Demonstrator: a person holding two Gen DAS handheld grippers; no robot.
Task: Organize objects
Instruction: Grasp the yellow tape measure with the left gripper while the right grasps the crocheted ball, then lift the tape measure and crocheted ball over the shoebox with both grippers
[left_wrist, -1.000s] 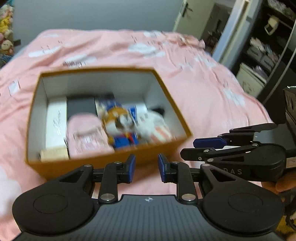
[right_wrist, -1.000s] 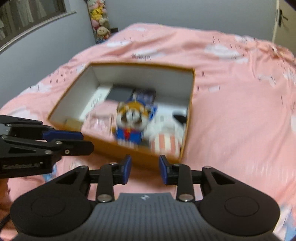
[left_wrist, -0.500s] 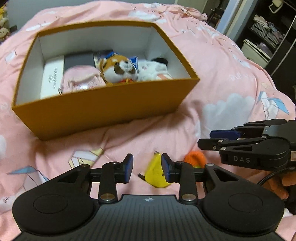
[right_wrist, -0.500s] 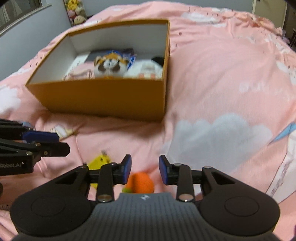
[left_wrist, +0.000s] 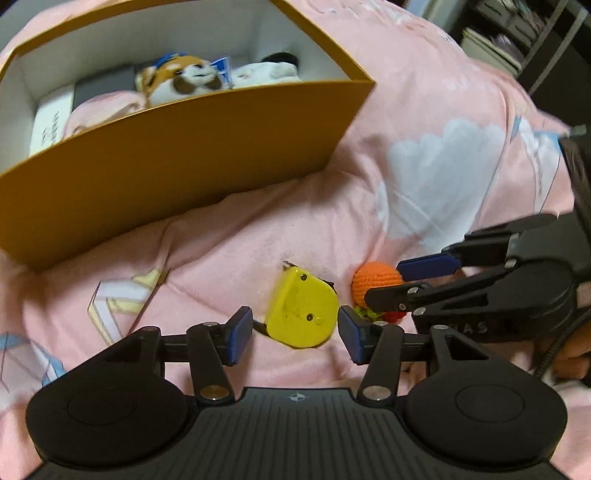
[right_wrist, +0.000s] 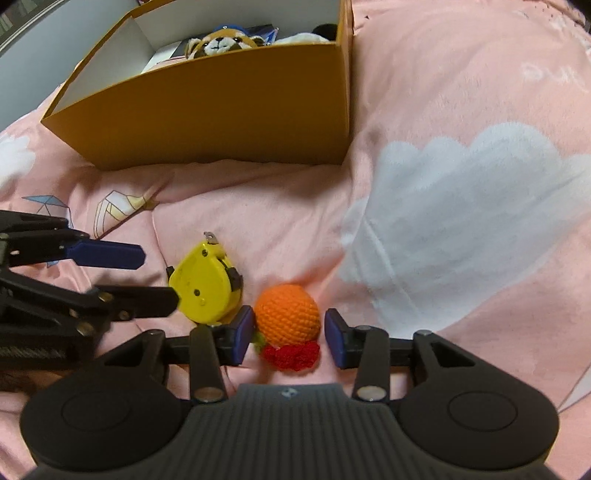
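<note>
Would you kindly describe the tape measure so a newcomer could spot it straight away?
Start at the orange cardboard box on the pink bedspread; two small things lie on the cover in front of it. The tape measure is the flat, hard yellow case with a metal hook, beside the round orange crocheted ball.

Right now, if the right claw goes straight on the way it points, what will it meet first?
Most likely the orange crochet ball: it lies between the opening jaws of the right claw, not yet pressed. Depth is unclear.

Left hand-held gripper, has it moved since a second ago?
Yes. The left hand-held gripper dropped from facing the box to the tape measure, jaws opening around it.
</note>
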